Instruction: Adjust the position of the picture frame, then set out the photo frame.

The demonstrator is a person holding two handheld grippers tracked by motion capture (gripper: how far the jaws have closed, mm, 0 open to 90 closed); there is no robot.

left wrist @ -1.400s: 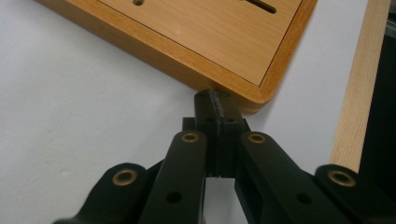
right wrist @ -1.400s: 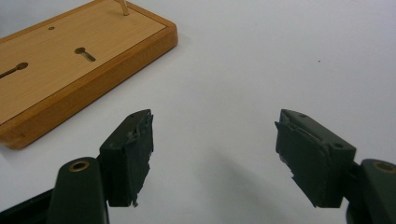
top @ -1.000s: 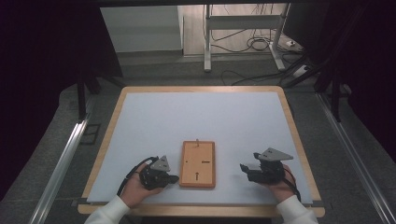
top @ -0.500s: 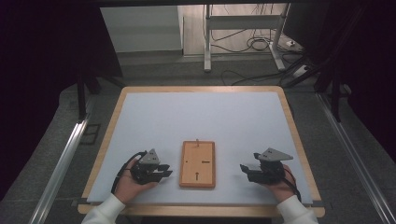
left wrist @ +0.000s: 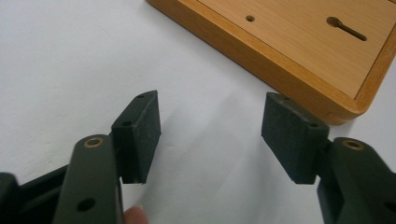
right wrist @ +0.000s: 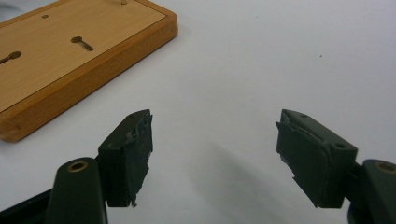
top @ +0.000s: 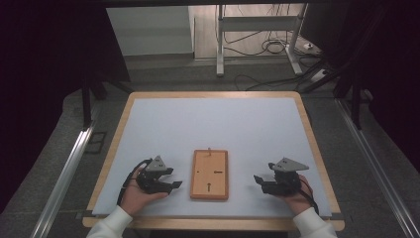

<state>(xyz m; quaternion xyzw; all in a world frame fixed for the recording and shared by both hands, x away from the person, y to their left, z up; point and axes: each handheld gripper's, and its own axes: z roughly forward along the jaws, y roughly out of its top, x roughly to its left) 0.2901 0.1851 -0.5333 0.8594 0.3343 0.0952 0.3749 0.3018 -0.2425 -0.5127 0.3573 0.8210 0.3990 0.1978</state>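
The big table (top: 148, 129) has a flat, pale top and a wooden rim. Low in the middle of the frame lies a flat wooden board (top: 209, 174) with keyhole slots and perhaps a tiny peg at its far edge. The left gripper (top: 171, 184), lower left, has just been opening, with nothing between its jaws. The right gripper (top: 260, 180), lower right, stands apart and empty. Both rest in hands, pointing at the board.

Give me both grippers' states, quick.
Left gripper: jaws just opened, nothing between them, beside the wooden board.
Right gripper: open, empty.
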